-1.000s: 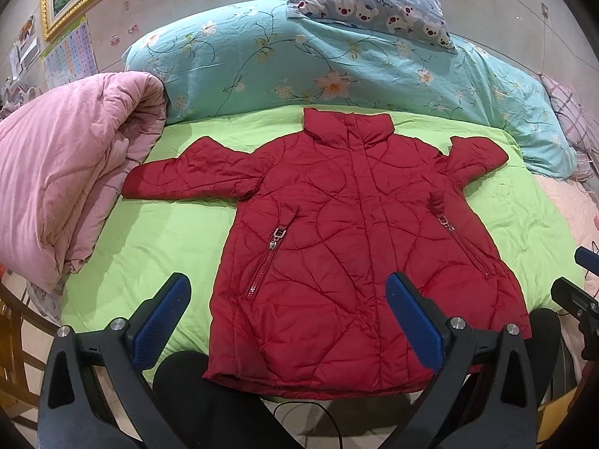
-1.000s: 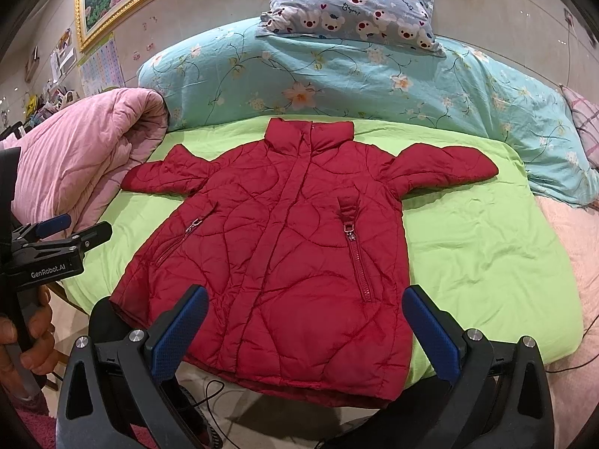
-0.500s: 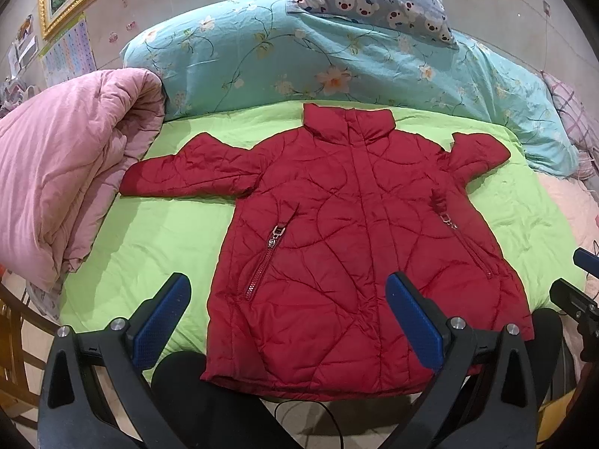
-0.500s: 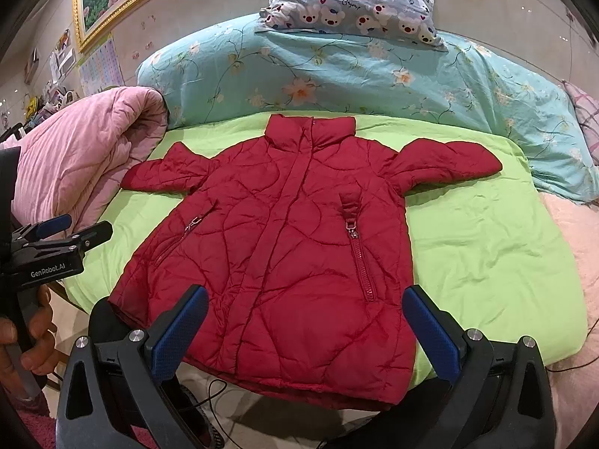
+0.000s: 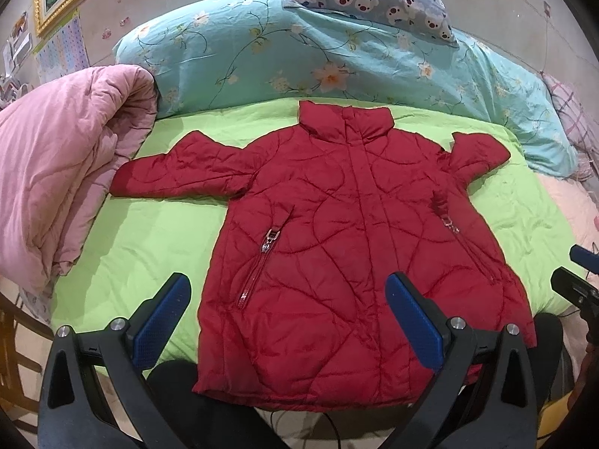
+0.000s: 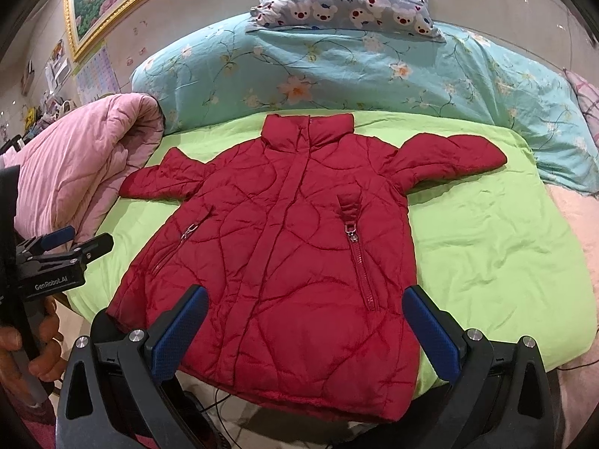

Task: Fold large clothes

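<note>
Red jacket point(image 5: 337, 247) flat on bed point(image 5: 149, 239), frame centre; left gripper point(image 5: 288, 314) and right gripper point(image 6: 305, 321) jaws spread wide, empty, above hem.

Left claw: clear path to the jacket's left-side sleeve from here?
Probably yes. The left claw is open and empty above the hem; the sleeve lies flat on the green sheet, uncovered, with the pink quilt just beside its cuff.

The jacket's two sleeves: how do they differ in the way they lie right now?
The left sleeve lies stretched out flat toward the pink quilt, its cuff close to it. The right sleeve looks shorter and bunched, angled up from the shoulder, with its cuff on bare green sheet. Both belong to the same red quilted jacket, rest on the sheet, and are not yet folded in; neither gripper touches them.
</note>
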A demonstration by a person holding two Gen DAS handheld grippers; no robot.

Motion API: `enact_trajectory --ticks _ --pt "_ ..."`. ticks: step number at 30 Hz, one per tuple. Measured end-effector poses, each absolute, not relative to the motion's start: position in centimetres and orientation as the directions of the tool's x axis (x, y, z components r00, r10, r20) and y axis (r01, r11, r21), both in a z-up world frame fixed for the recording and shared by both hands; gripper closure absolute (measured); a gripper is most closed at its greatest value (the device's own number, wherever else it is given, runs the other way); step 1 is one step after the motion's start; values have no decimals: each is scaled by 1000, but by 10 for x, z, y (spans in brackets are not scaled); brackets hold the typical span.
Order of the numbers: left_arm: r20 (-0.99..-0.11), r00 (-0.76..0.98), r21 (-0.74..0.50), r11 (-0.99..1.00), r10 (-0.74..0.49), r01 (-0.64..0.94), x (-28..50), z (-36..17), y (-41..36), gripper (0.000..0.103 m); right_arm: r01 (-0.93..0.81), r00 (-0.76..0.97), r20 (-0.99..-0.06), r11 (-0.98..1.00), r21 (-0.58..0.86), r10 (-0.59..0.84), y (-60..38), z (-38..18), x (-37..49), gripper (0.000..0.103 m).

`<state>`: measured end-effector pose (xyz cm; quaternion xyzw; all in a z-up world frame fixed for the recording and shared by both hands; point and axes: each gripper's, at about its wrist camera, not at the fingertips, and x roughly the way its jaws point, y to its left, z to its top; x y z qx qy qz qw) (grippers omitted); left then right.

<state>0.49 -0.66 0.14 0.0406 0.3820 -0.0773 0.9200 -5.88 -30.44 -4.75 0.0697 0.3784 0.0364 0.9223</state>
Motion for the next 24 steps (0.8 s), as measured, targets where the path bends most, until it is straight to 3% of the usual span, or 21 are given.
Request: enact_trajectory --ticks 24 --pt "-760 647 41 988 -68 152 83 -32 -20 0 36 698 -699 968 250 155 -369 -67 28 0"
